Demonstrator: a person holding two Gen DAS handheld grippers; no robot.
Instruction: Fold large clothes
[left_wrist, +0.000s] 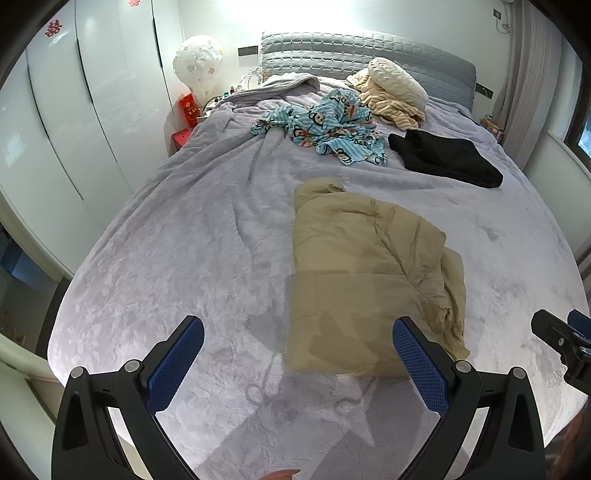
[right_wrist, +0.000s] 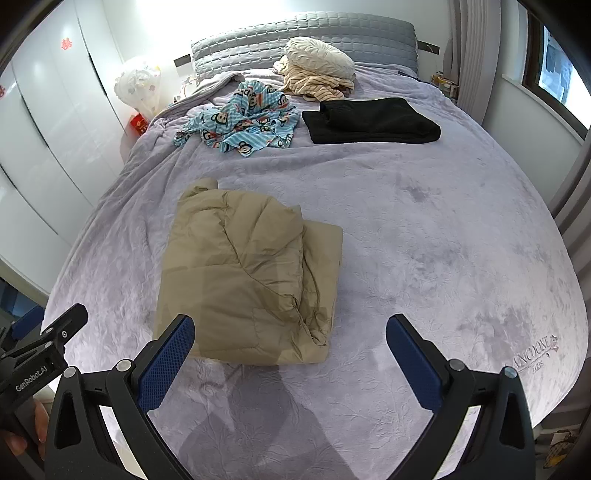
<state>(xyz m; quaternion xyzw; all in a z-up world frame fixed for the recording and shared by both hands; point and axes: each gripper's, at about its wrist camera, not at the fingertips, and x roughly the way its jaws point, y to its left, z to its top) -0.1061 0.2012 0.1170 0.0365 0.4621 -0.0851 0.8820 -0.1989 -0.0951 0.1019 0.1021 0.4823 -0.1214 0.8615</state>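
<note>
Seen from the left wrist, the left tool (left_wrist: 297, 343) hangs above the near edge of a bed (left_wrist: 184, 258) covered in a pale lilac blanket, its blue-padded fingers (left_wrist: 177, 363) spread wide and holding nothing; a folded tan padded jacket (left_wrist: 365, 273) lies just ahead between them, with a black folded garment (left_wrist: 448, 157), a crumpled blue cartoon-print garment (left_wrist: 325, 127) and a cream striped heap (left_wrist: 391, 98) farther up toward the grey headboard (left_wrist: 354, 55). From the right wrist, the right tool (right_wrist: 290, 341) is likewise spread wide and empty above the blanket, the tan jacket (right_wrist: 243, 273) resting just ahead and to the left, near its left finger; the black garment (right_wrist: 373, 120) and the blue print garment (right_wrist: 243, 122) lie well beyond, and the left tool's black frame (right_wrist: 40, 350) shows at the left edge.
</note>
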